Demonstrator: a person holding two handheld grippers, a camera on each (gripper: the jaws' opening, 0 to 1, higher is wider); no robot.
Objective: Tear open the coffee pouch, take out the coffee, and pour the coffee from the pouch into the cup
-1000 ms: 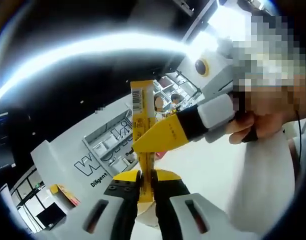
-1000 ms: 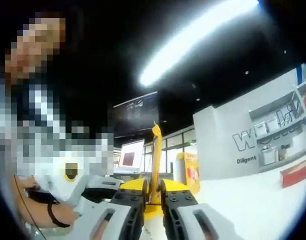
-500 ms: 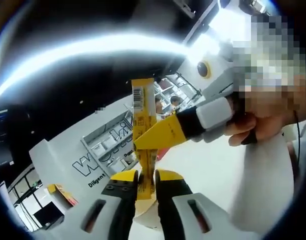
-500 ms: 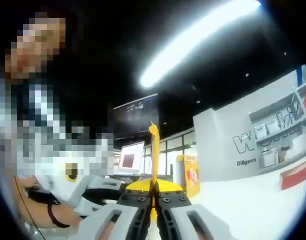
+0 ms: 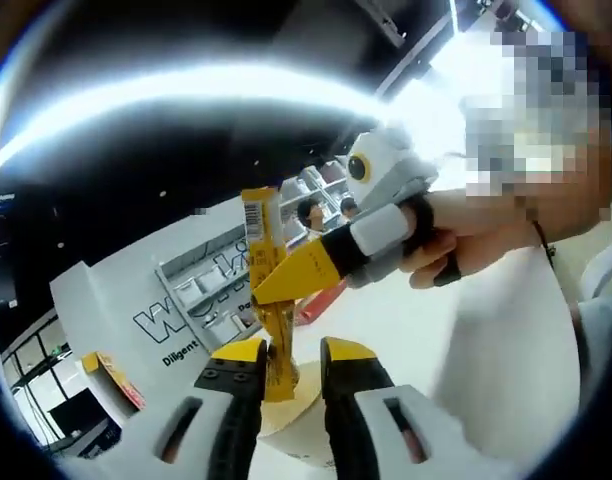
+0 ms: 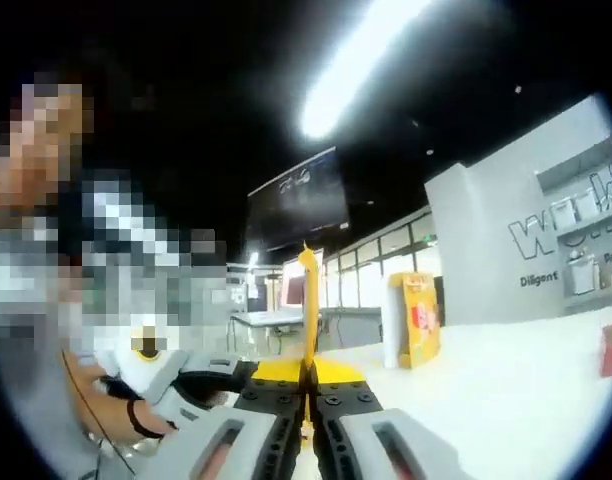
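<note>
A yellow stick-shaped coffee pouch point(image 5: 263, 270) stands upright over a pale paper cup point(image 5: 291, 420). My right gripper point(image 5: 286, 282) reaches in from the right, held by a hand, its yellow tips pinching the pouch at mid height. My left gripper point(image 5: 292, 352) is open below it; the pouch's lower end hangs in the gap, close to the left jaw. In the right gripper view, my right gripper point(image 6: 308, 366) is shut on the pouch point(image 6: 309, 300), seen edge-on as a thin yellow strip. The left gripper point(image 6: 201, 372) sits low at the left in a hand.
A white tabletop point(image 6: 506, 390) spreads under both grippers. A yellow box point(image 6: 416, 312) stands on it, also seen far left as a yellow box point(image 5: 111, 376). A white wall with dark lettering point(image 5: 176, 320) and shelves lies behind. The person's body is close by.
My left jaws have spread apart and let go of the pouch's lower end. My right jaws closed on the pouch and stay shut. Both views have shifted a little.
</note>
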